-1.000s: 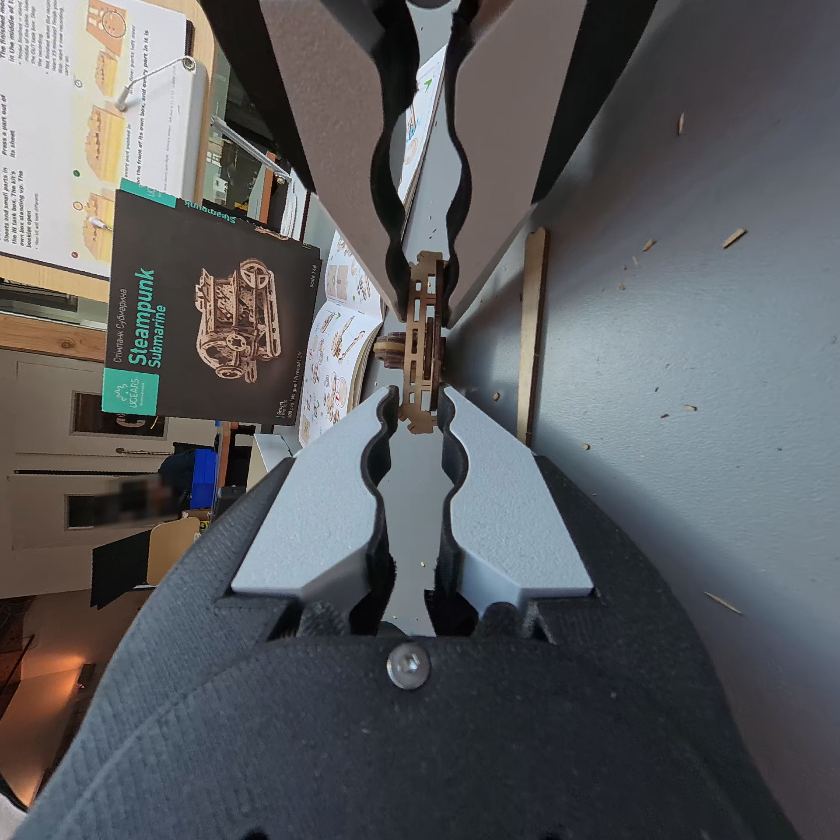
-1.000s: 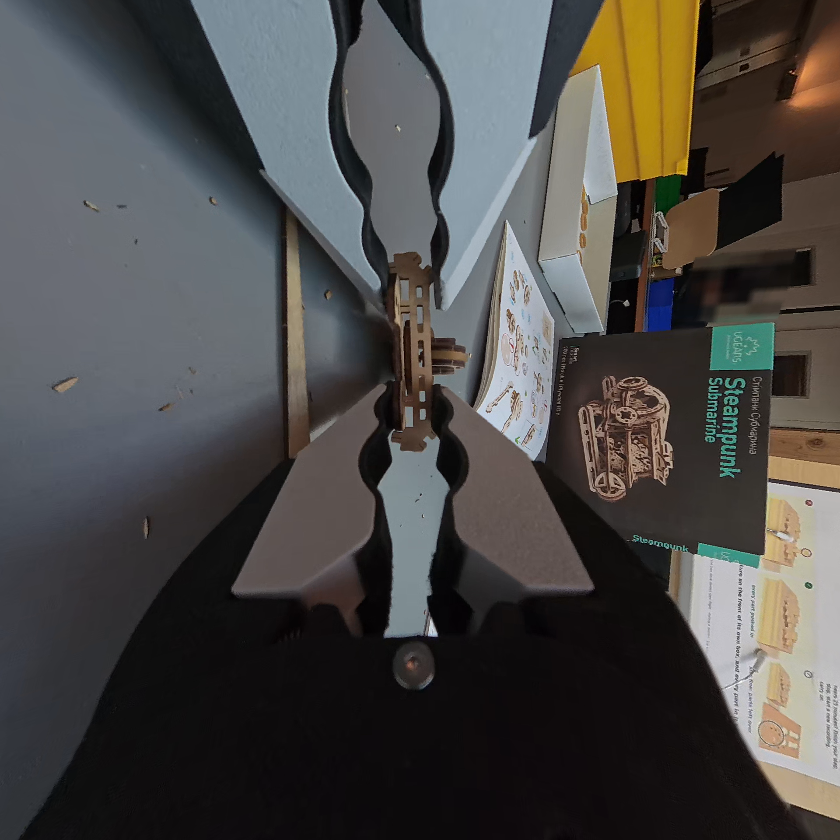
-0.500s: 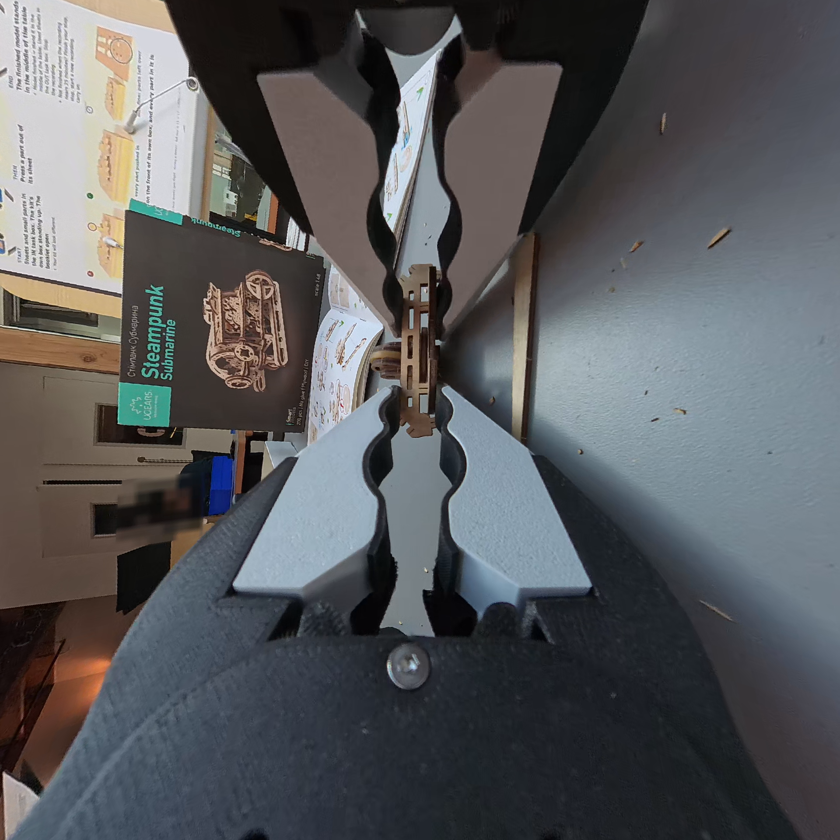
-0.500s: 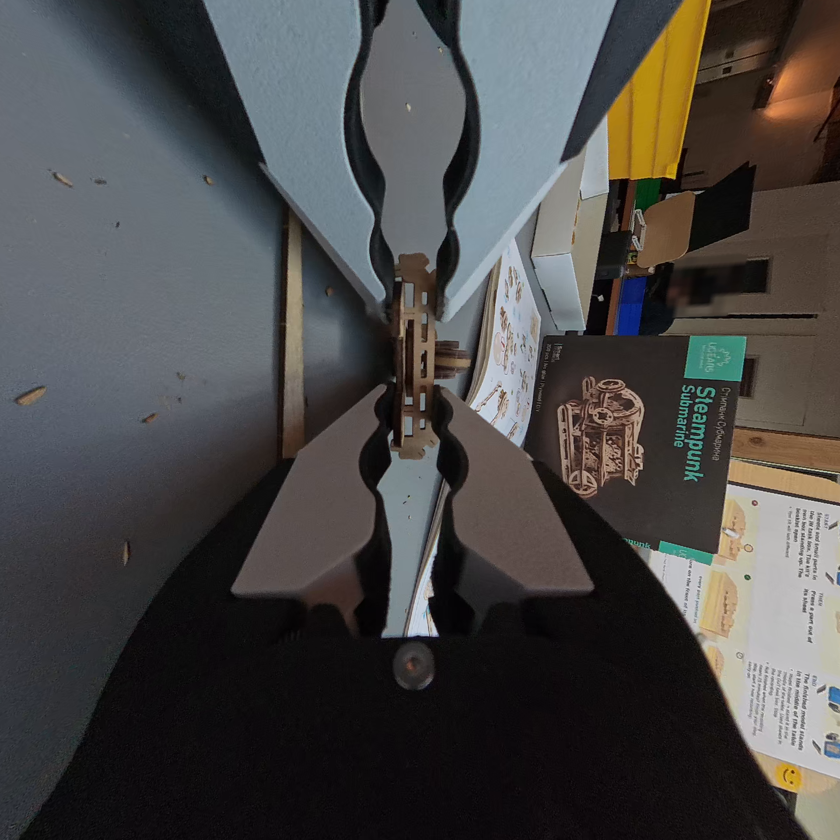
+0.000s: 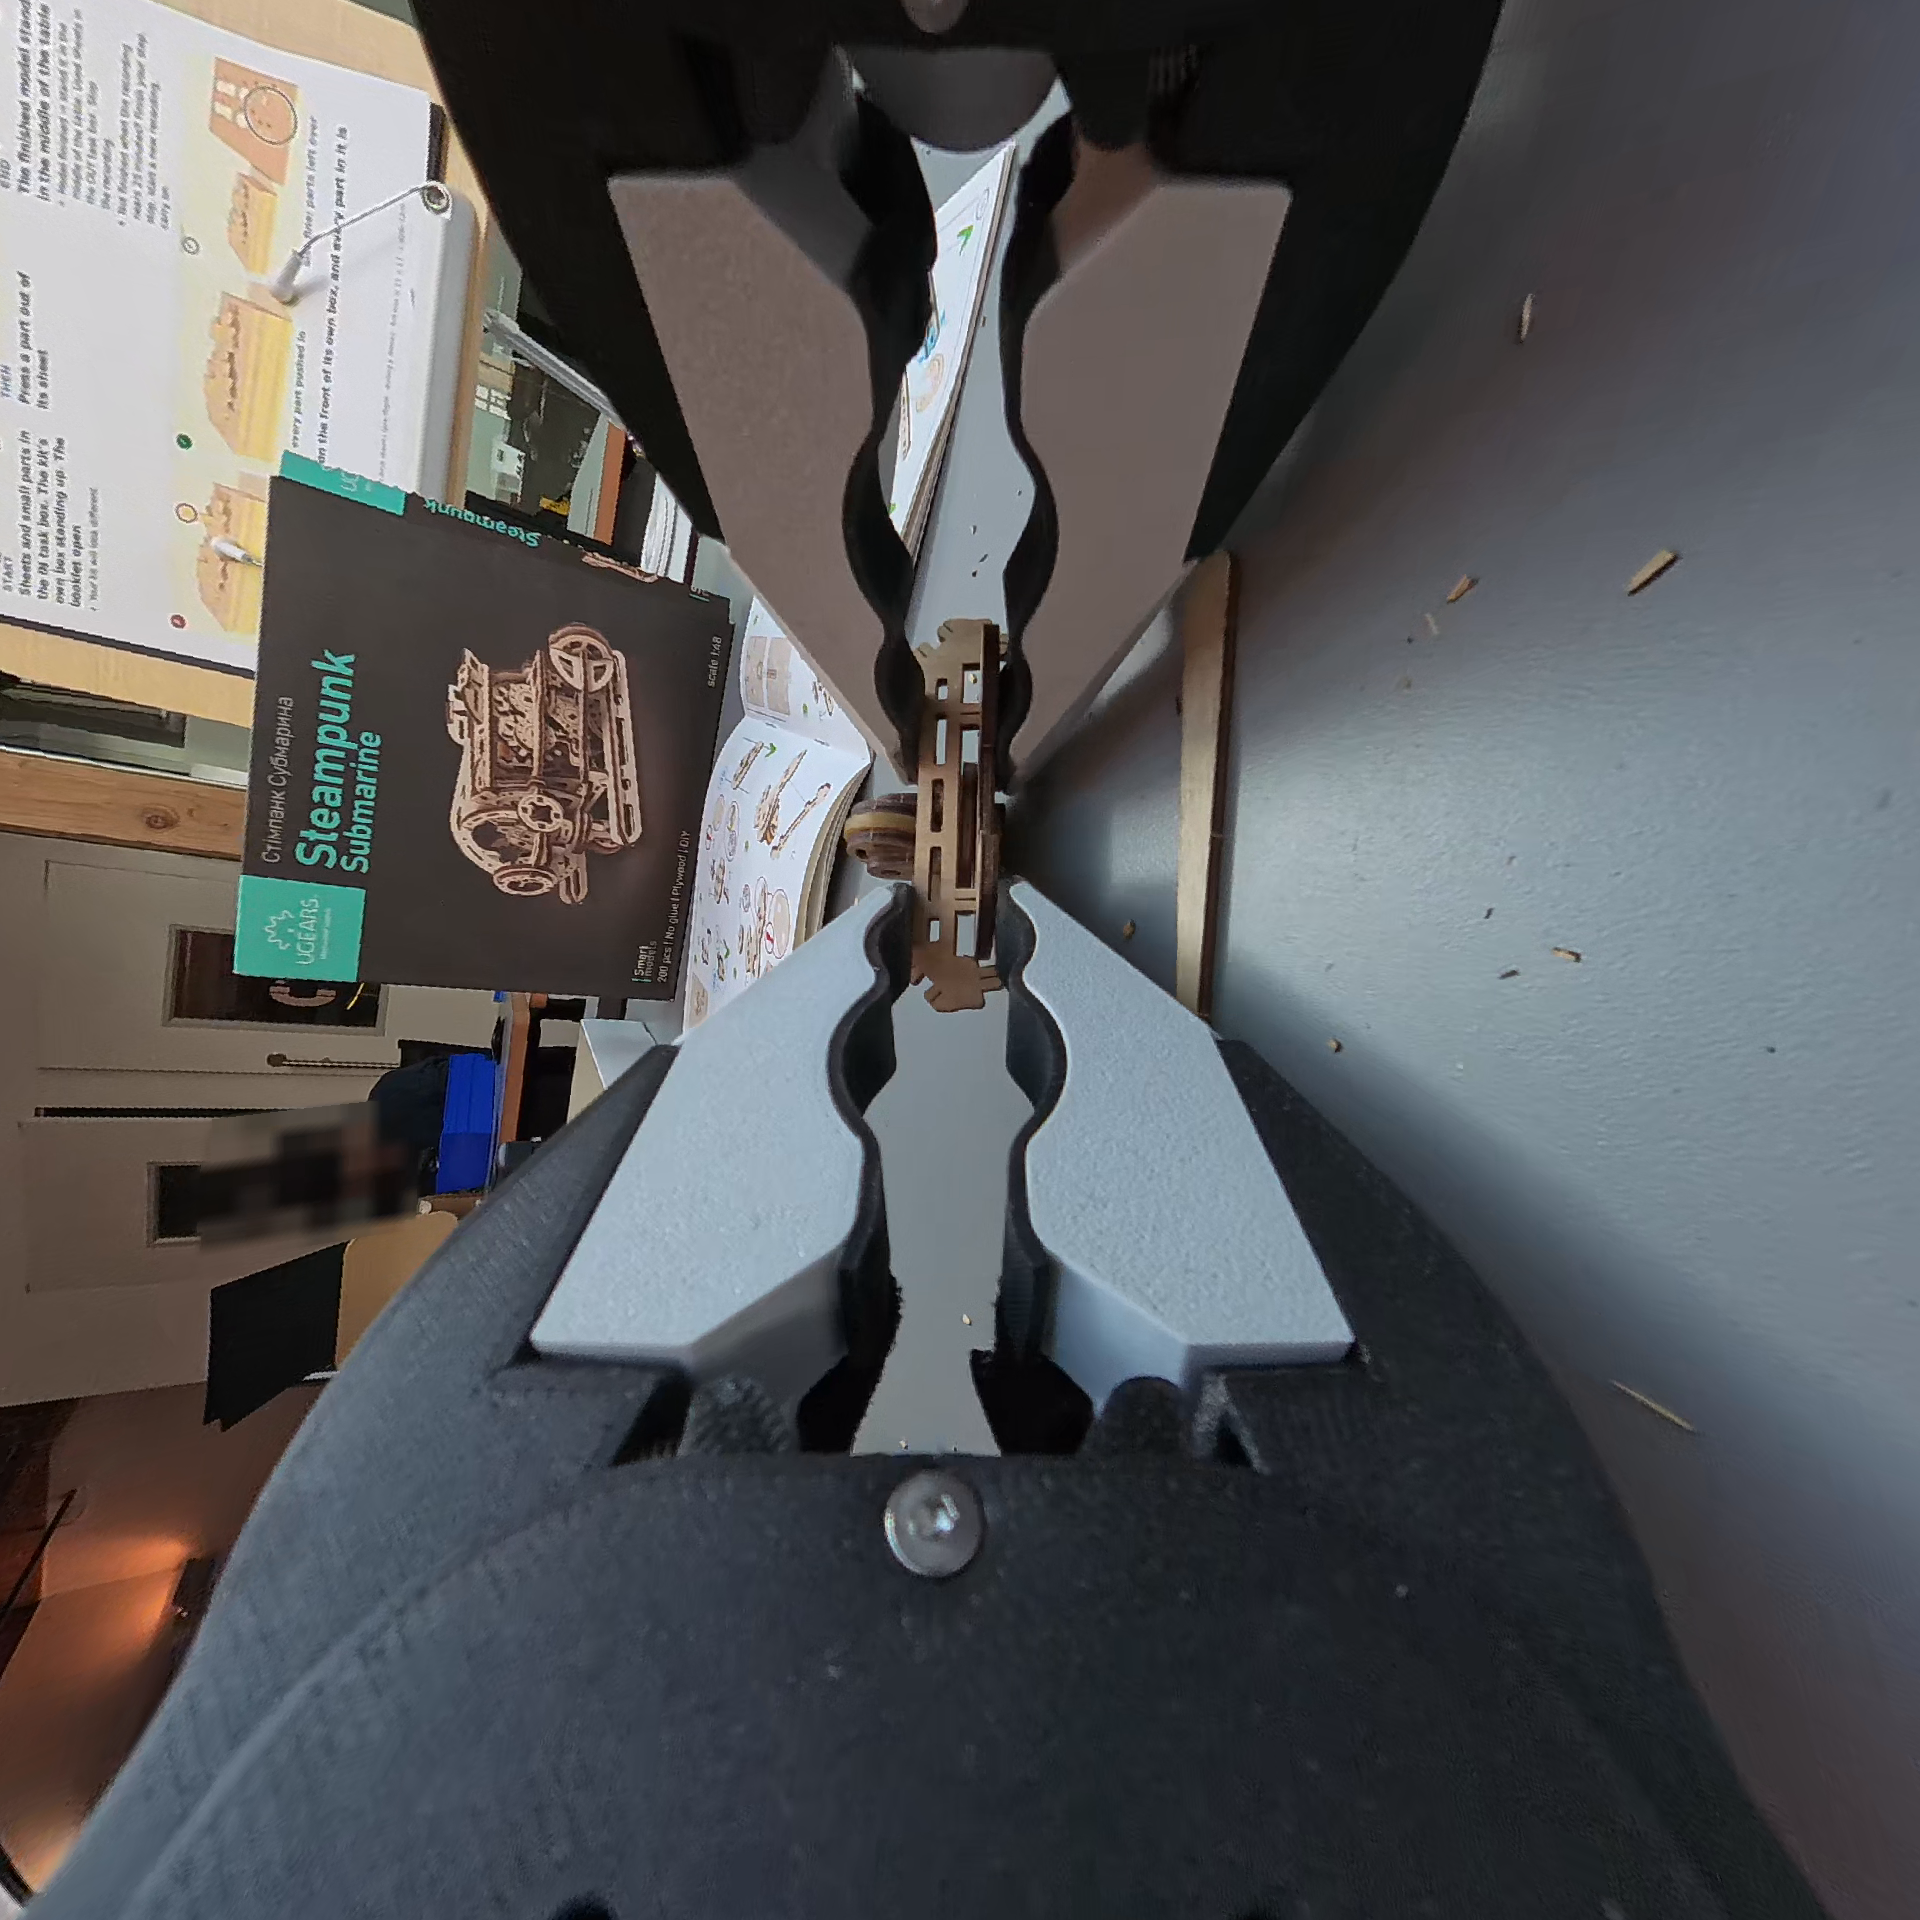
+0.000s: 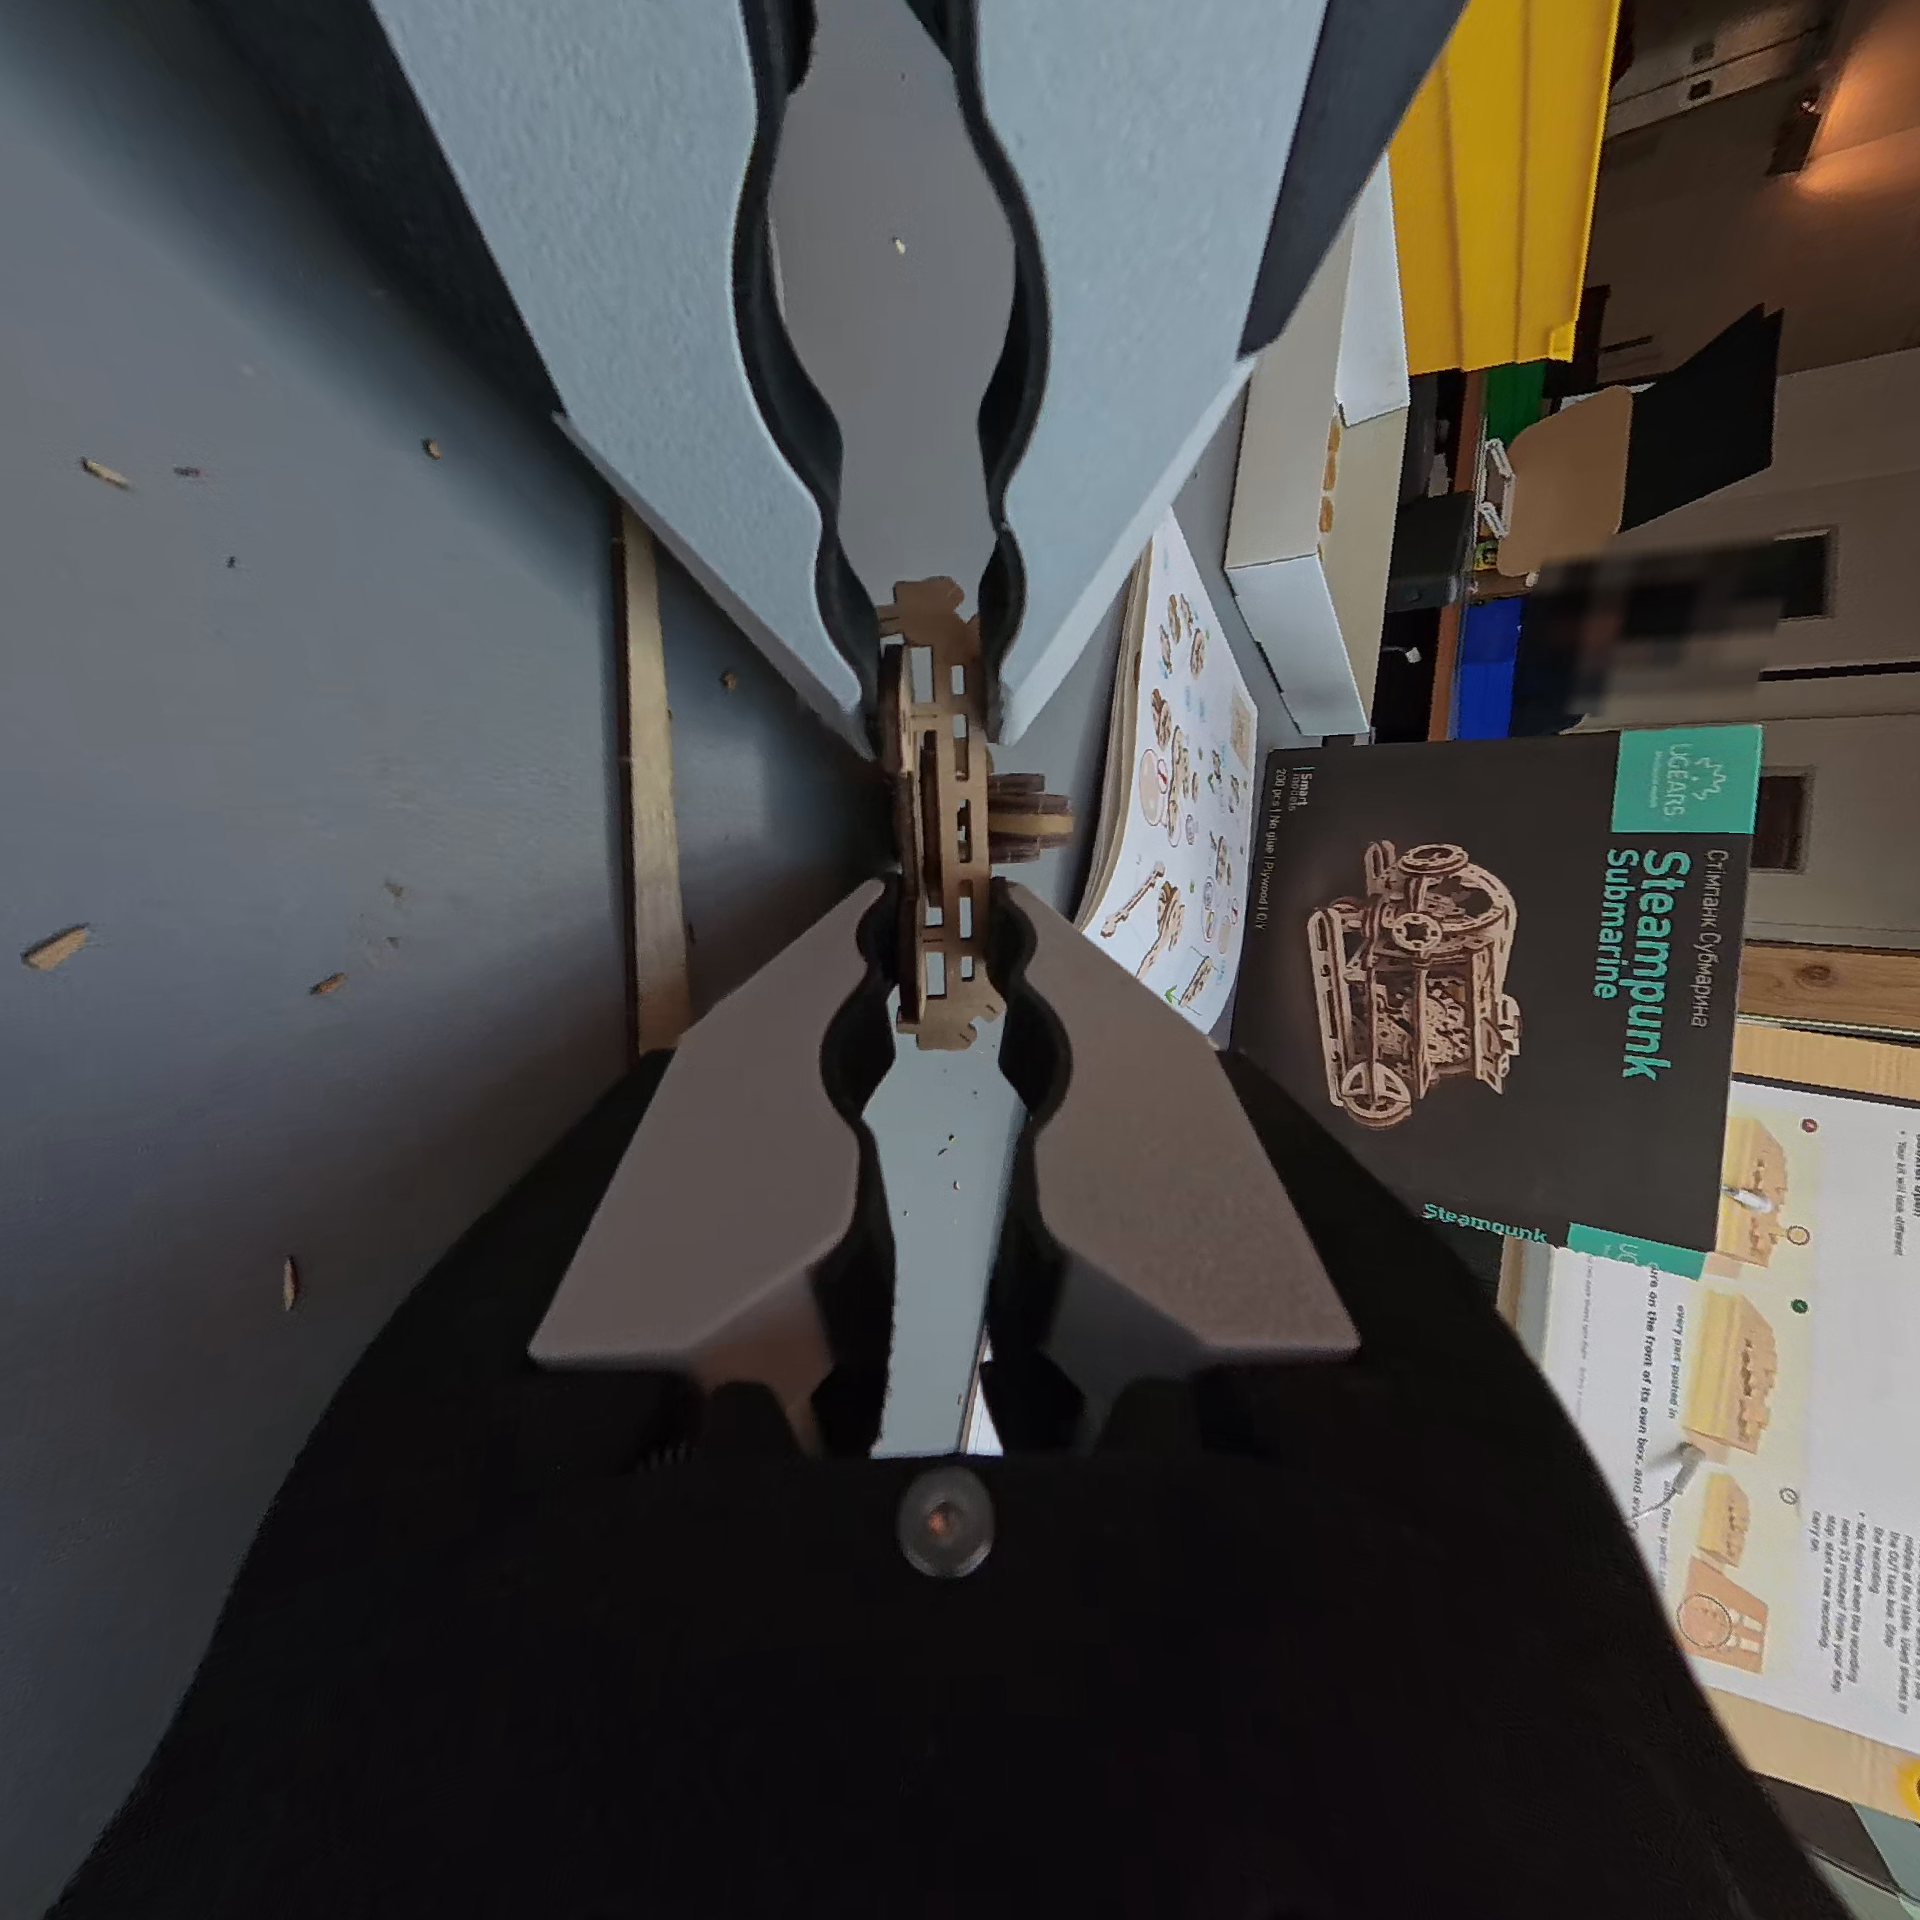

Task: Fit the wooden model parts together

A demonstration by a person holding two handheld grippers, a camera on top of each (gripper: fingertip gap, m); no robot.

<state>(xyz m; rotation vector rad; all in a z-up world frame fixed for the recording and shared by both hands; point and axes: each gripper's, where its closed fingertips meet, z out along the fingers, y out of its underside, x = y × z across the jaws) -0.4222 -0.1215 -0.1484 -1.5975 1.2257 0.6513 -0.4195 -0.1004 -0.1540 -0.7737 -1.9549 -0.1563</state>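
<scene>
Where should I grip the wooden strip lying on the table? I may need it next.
Judging by its pose, take the wooden strip across its narrow width near mid-length, coming from above. It lies flat on the grey table, long and thin, so the fingers can straddle its two long edges.

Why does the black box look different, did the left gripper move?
Yes. In the left wrist view the box sits lower and nearer the middle, so the left gripper swung away from it, toward the table.
</scene>
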